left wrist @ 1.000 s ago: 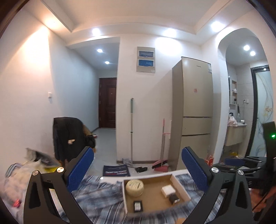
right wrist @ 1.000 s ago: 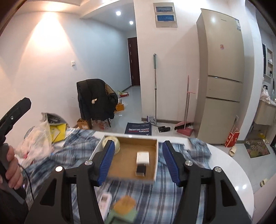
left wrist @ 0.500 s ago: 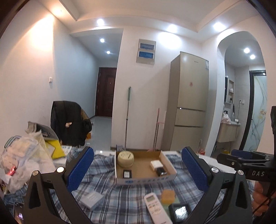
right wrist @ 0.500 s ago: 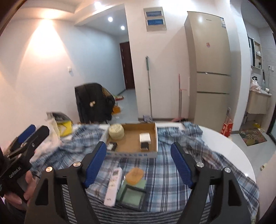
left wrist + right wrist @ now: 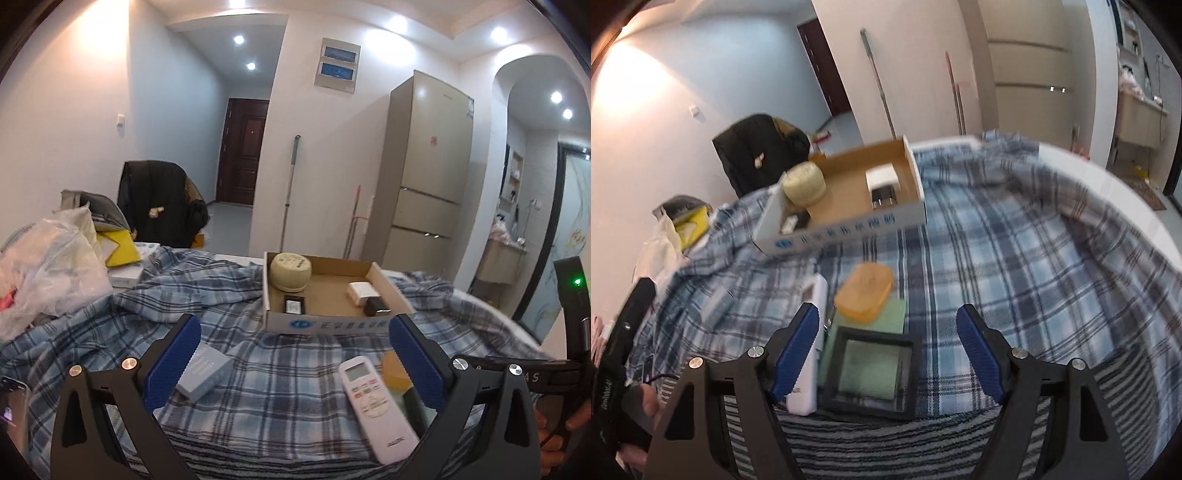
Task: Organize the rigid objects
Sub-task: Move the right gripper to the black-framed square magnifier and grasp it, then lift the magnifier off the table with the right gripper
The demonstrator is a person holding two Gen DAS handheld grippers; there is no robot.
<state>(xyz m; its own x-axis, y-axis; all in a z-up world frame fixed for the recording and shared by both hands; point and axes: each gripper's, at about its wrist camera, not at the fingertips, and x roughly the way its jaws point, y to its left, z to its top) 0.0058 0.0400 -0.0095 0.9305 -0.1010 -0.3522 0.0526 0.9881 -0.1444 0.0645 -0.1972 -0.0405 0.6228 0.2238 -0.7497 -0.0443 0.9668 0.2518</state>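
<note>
Plaid cloth in blue and white covers most of the round white tabletop, with a striped towel along the near edge. Toward the far side sits a shallow cardboard box, printed blue on its white front wall. Inside it are a round cream tin in the far-left corner, a white block with a small dark item just in front of it, and another small dark piece near the front wall.

Nearer the edge, outside the box, a white remote control lies beside a pale green sheet that carries an orange oval case and a black square frame. A grey-blue rectangular box lies well to the left of the remote.

The left tongs hang wide apart over the cloth, gripping nothing. The right tongs are likewise spread wide and empty, above the black frame.
</note>
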